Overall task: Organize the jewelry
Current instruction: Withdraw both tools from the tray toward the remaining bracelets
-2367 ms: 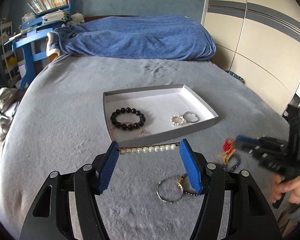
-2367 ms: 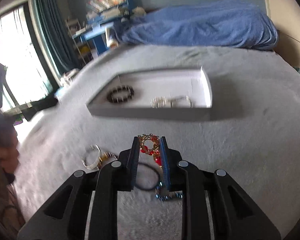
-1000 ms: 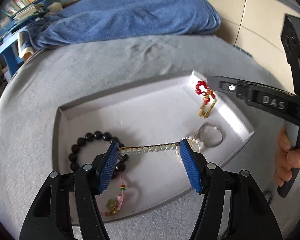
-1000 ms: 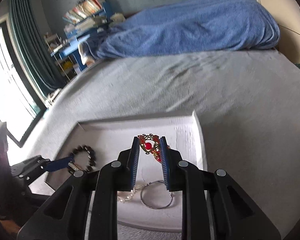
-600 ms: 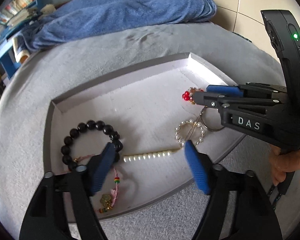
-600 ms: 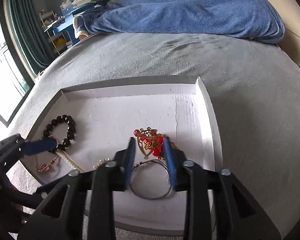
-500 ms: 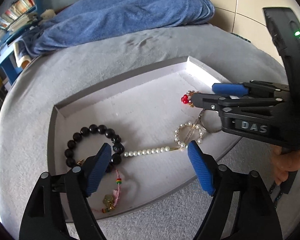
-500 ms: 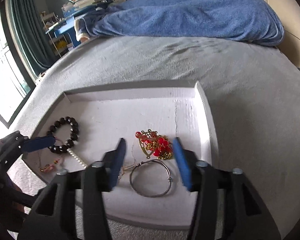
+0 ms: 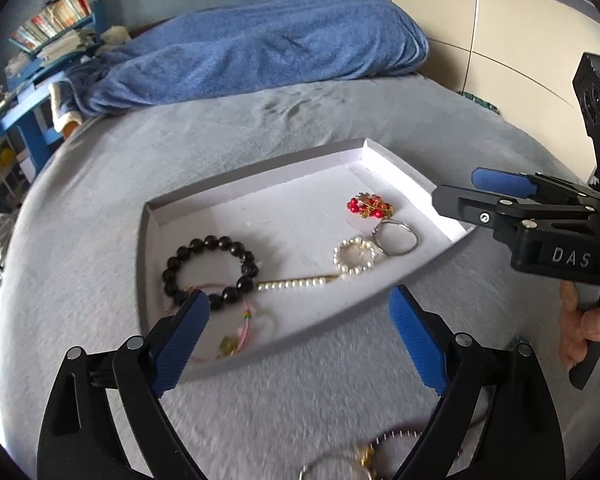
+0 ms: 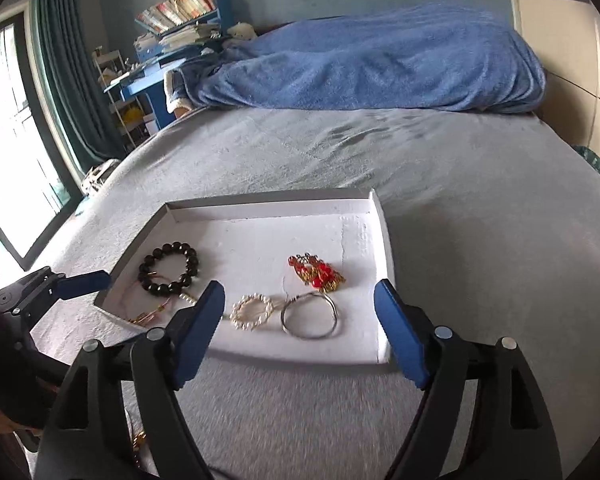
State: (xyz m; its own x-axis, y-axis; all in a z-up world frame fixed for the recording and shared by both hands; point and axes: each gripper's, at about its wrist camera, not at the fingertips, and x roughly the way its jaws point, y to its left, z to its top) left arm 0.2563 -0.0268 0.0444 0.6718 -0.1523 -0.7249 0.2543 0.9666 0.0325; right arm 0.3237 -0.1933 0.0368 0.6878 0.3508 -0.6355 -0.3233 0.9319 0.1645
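Note:
A shallow white tray (image 9: 384, 160) (image 10: 382, 216) lies on the grey bed. In it are a black bead bracelet (image 9: 208, 268) (image 10: 168, 270), a straight pearl strand (image 9: 294, 283), a small pearl ring-bracelet (image 9: 355, 256) (image 10: 253, 311), a silver ring (image 9: 396, 232) (image 10: 309, 315) and a red-and-gold piece (image 9: 370, 207) (image 10: 316, 272). My left gripper (image 9: 298, 322) hangs over the tray's near edge, jaws still opening, nothing between them. My right gripper (image 10: 299, 322) (image 9: 476, 194) stands by the tray's right side, jaws also opening and empty.
More jewelry (image 9: 364, 456) lies loose on the grey cover in front of the tray. A rumpled blue blanket (image 9: 260, 64) (image 10: 380, 64) fills the far end of the bed. A blue shelf unit with books (image 10: 172, 28) stands at the far left; a hand (image 9: 584, 320) holds the right tool.
Both grippers opened and pulled back from the tray. The pearl strand left the left jaws and now lies in the tray; the red-and-gold piece left the right jaws and lies there too.

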